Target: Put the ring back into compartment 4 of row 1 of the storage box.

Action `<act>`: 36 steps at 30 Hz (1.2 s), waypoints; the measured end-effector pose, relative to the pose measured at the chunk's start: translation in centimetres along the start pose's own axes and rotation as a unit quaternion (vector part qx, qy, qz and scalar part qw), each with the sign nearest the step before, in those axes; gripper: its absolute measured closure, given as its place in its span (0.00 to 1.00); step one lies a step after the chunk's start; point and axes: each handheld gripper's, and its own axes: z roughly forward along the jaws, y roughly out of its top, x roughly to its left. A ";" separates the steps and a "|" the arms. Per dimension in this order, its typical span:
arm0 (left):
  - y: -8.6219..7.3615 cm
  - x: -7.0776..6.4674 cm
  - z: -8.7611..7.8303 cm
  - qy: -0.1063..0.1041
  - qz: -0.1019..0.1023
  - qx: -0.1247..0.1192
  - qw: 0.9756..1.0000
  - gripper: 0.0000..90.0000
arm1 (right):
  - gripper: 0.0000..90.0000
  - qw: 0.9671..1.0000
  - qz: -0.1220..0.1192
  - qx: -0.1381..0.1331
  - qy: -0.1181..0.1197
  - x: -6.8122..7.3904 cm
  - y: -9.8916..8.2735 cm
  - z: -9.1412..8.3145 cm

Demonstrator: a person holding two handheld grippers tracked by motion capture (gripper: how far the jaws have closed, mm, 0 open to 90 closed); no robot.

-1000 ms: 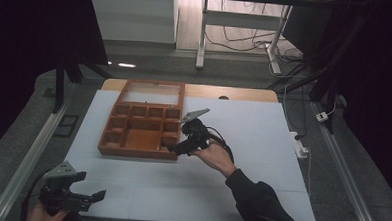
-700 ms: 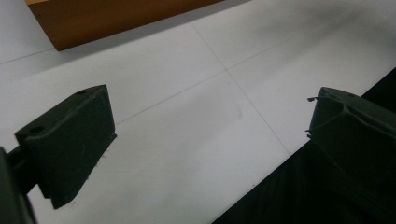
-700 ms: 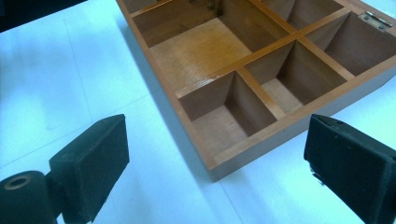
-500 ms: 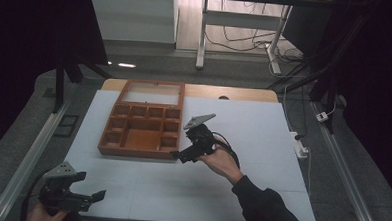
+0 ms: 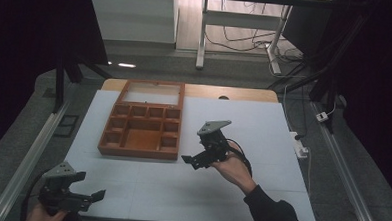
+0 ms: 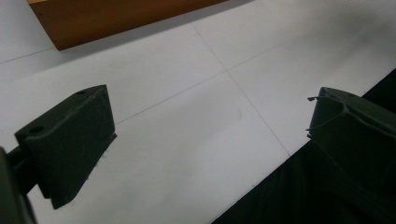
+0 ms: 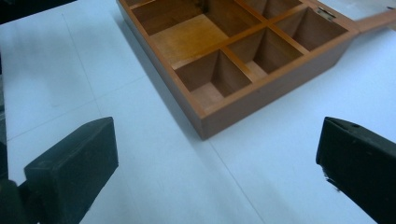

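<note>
A wooden compartment box (image 5: pixel 144 131) lies open on the white table (image 5: pixel 263 123), left of centre in the high view, its lid folded back toward the upper edge; the right gripper (image 5: pixel 191 160) hangs just right of the box's lower right corner, near it yet apart; its jaws have just been opening and stand released, nothing between them; in the right gripper view the box (image 7: pixel 243 51) fills the upper middle; the left gripper (image 5: pixel 96 196) sits in the lower left of the high view, jaws spread wide and holding nothing, well apart from the box; in its own view a box corner (image 6: pixel 116 18) crosses the top.
</note>
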 end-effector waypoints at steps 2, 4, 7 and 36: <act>0.0 0.0 0.0 0.001 0.000 0.000 1.000 0.01 | 0.00 1.000 0.004 -0.001 0.001 0.0 -0.3 -0.3; 0.0 0.0 0.0 0.001 0.000 0.000 1.000 0.01 | 0.00 1.000 0.008 0.002 -0.001 0.1 -0.6 -0.7; 0.0 0.0 0.0 0.001 0.000 0.000 1.000 0.01 | 0.00 1.000 0.009 0.001 -0.001 0.4 -0.9 -1.0; 0.0 0.0 0.0 0.000 0.000 -0.001 1.000 0.01 | 0.00 0.999 0.029 -0.007 -0.027 1.5 -5.1 -6.4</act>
